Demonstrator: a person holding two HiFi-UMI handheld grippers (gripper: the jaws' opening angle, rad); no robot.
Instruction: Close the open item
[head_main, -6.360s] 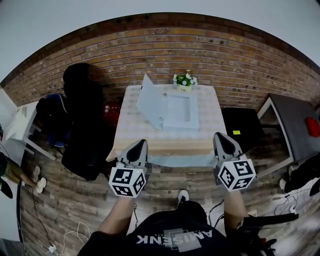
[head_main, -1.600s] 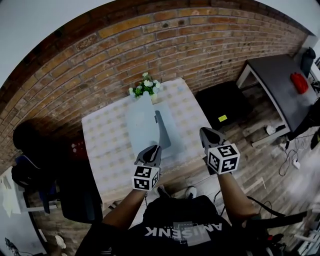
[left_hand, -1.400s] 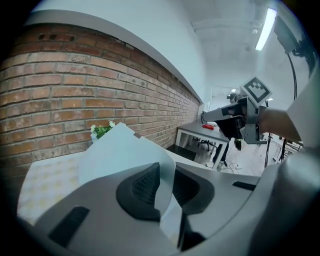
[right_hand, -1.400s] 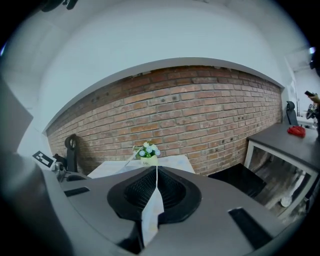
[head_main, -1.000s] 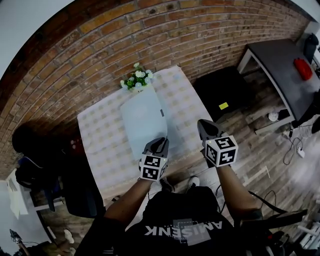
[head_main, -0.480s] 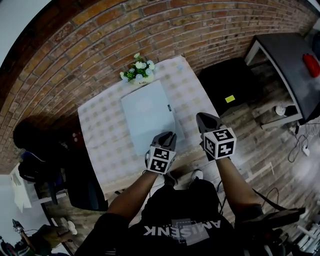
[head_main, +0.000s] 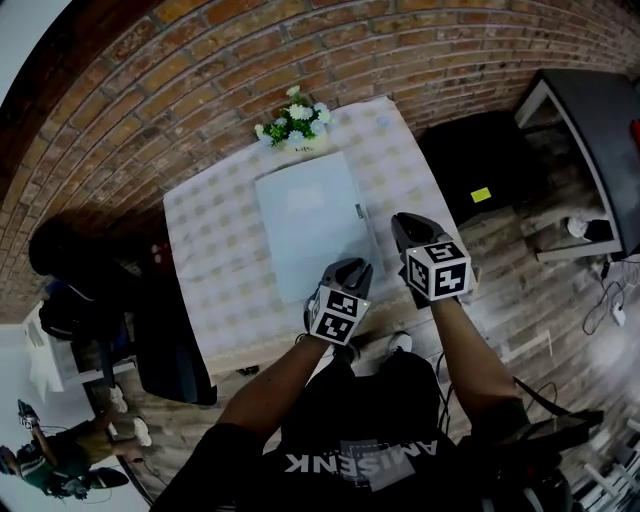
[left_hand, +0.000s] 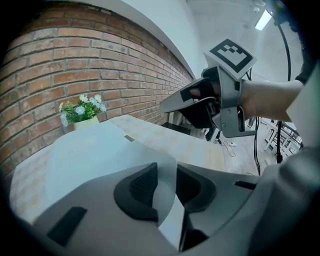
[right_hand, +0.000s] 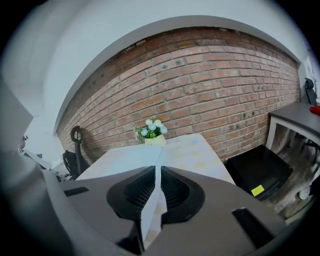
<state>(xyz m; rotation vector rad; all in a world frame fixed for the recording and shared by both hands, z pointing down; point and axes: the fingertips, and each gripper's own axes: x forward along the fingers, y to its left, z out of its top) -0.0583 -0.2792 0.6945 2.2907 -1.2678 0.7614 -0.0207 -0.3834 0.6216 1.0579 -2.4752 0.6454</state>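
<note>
A pale grey-blue laptop (head_main: 308, 232) lies on the checked table (head_main: 210, 260) with its lid flat down. My left gripper (head_main: 352, 270) hovers at the laptop's near right corner; its jaws are opening and the pads press on nothing. In the left gripper view the lid (left_hand: 95, 150) spreads out just beyond the left gripper (left_hand: 167, 172). My right gripper (head_main: 405, 225) is shut and empty, held over the table's right front edge, apart from the laptop. It shows as a dark wedge (left_hand: 195, 102) in the left gripper view. In its own view the right gripper (right_hand: 156, 172) points at the laptop (right_hand: 125, 160).
A small pot of white flowers (head_main: 298, 128) stands at the table's far edge against the brick wall (head_main: 200, 90). A black chair (head_main: 165, 340) is left of the table. A black box with a yellow label (head_main: 480, 165) sits on the floor to the right, beside a dark side table (head_main: 590, 130).
The laptop lid, which stood upright, has come down flat. My left gripper has drawn back to the laptop's near right corner, and its jaws have widened. The right gripper has stayed alongside.
</note>
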